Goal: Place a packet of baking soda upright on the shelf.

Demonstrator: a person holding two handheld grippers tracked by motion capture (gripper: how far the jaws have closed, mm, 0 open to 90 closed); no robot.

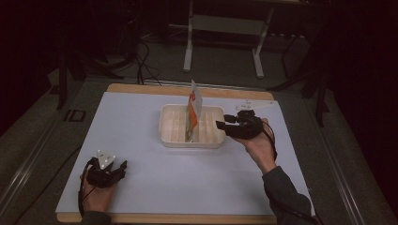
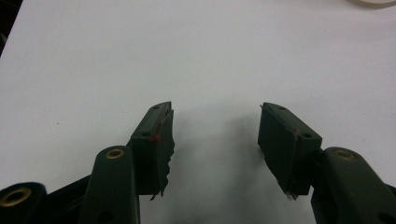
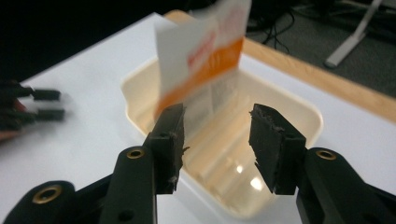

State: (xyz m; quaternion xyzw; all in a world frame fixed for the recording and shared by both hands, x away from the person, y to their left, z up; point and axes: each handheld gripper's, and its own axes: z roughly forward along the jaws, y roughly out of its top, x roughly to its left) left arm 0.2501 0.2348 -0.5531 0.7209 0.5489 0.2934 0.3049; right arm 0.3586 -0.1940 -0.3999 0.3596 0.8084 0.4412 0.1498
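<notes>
A white and orange packet [image 1: 193, 112] [image 3: 203, 56] stands upright in a cream ribbed tray [image 1: 169, 137] [image 3: 299, 109] at the middle of the white mat. My right gripper [image 1: 220, 125] [image 3: 215, 140] hovers at the tray's right rim, open, its jaws pointing at the packet with nothing between them. My left gripper [image 1: 123, 167] [image 2: 215, 135] rests near the mat's front left corner, open over bare mat, with nothing between its jaws.
The white mat [image 1: 141, 117] covers a wooden table [image 1: 141, 88]. Behind the table stand a white frame [image 1: 188, 47] and cables on the dark floor. A corner of the tray [image 2: 373, 2] shows in the left gripper view.
</notes>
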